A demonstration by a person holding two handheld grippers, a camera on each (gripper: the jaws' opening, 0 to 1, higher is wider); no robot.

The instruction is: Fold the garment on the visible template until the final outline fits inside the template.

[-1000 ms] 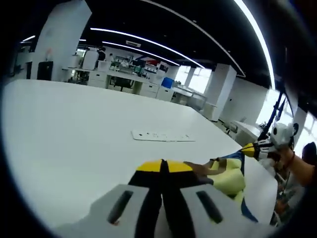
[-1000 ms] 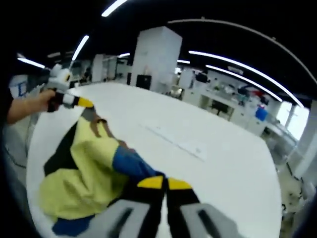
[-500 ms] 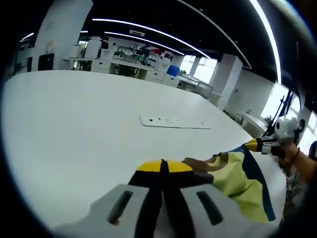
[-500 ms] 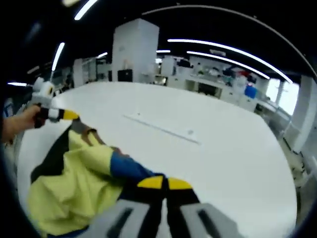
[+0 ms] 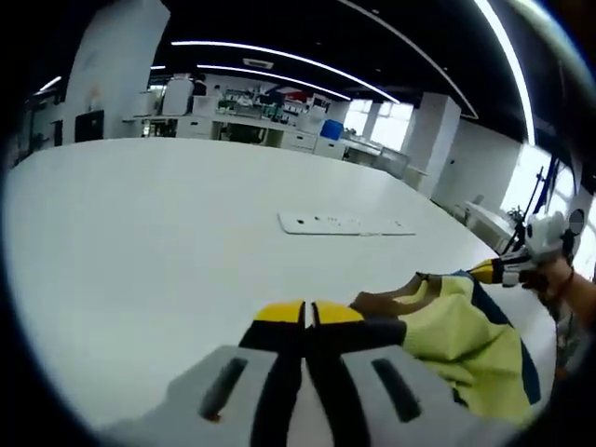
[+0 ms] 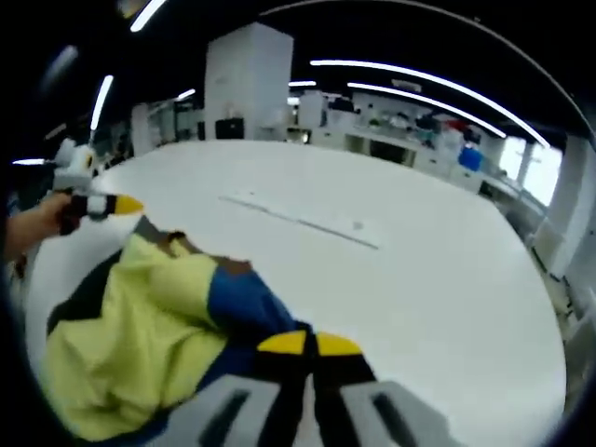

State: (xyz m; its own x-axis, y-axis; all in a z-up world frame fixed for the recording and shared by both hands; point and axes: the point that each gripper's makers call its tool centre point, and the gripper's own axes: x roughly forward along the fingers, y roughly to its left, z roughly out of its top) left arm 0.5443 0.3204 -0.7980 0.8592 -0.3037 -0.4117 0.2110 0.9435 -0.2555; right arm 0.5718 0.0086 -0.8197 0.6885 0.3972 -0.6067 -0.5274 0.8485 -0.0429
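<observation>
Both hand-held grippers, L (image 5: 308, 314) & R (image 6: 308, 343), are clamped on the yellow, blue and black fabric garment (image 6: 140, 321), stretched between them above the white worktop (image 5: 140, 223). Its long axis runs gripper to gripper. Thin white rectangular template (image 5: 346, 223) lies further ahead on the worktop, well apart from both.

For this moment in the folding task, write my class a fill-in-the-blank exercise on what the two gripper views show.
1. The garment held between the two grippers is mostly ____ with blue and black parts.
2. The left gripper has its jaws ____ on the garment's edge.
3. The garment hangs above a large ____ table.
4. In the right gripper view, beside the right gripper, the cloth nearest its jaws is ____.

Missing words: yellow; shut; white; blue
</observation>
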